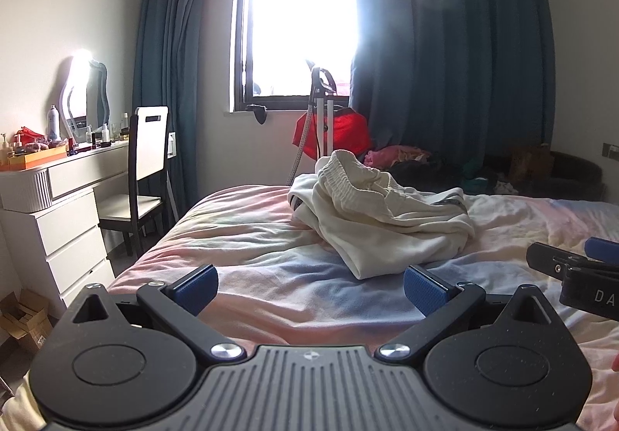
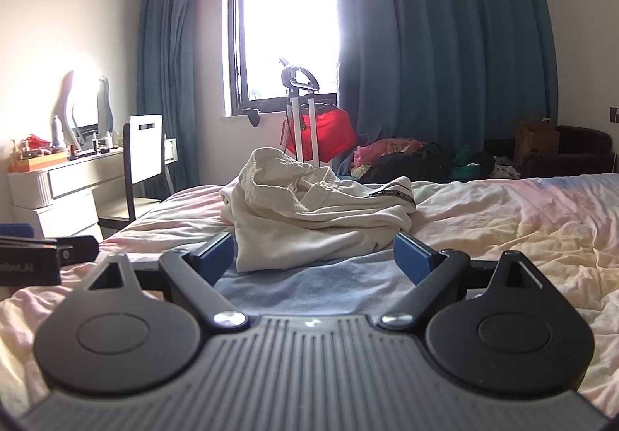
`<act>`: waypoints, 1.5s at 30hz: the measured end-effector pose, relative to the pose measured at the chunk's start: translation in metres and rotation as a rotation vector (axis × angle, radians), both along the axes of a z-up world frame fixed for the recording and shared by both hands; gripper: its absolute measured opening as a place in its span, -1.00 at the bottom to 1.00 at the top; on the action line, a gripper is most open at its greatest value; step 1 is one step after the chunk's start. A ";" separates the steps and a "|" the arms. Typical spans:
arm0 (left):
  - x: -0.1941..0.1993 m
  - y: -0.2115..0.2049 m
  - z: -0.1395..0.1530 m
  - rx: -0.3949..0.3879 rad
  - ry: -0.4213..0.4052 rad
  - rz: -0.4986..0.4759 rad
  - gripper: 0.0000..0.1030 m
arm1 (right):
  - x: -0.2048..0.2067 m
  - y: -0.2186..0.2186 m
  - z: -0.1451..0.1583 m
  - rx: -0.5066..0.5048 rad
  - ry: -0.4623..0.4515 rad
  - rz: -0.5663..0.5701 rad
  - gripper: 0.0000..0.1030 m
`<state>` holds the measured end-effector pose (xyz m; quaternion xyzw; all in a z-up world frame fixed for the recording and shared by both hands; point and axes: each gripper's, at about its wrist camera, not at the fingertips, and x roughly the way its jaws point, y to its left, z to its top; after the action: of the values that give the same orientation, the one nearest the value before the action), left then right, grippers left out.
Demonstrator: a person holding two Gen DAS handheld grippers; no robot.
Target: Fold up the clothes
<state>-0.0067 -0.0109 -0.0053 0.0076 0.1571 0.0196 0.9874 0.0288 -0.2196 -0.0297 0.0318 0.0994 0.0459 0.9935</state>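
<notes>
A crumpled cream-white garment (image 1: 381, 208) with an elastic waistband lies heaped on the bed (image 1: 251, 237); it also shows in the right wrist view (image 2: 313, 214). My left gripper (image 1: 309, 289) is open and empty, low over the sheet, just short of the garment's near edge. My right gripper (image 2: 313, 257) is open and empty, its blue pads on either side of the garment's near edge, not touching it. Each gripper shows at the edge of the other's view: the right one (image 1: 576, 268), the left one (image 2: 38, 253).
The bed has a rumpled pastel sheet (image 2: 503, 222). A white dresser (image 1: 50, 206) with bottles and a chair (image 1: 143, 168) stand at the left. A garment steamer stand with red cloth (image 1: 329, 125), a clothes pile (image 2: 406, 156) and blue curtains are beyond the bed.
</notes>
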 end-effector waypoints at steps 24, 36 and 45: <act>0.268 -0.032 0.005 -0.101 0.140 0.022 0.98 | 0.083 -0.031 -0.023 0.139 0.099 -0.017 0.76; 0.470 -0.028 -0.022 -0.184 0.211 0.088 0.01 | 0.152 -0.048 -0.104 0.224 0.269 -0.015 0.76; 0.408 -0.029 0.006 -0.010 0.133 0.034 -0.84 | 0.145 -0.056 -0.109 0.314 0.219 -0.037 0.76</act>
<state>0.4010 -0.0395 0.0003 0.0014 0.2227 0.0349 0.9743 0.1743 -0.2752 -0.1385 0.1930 0.1981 0.0387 0.9602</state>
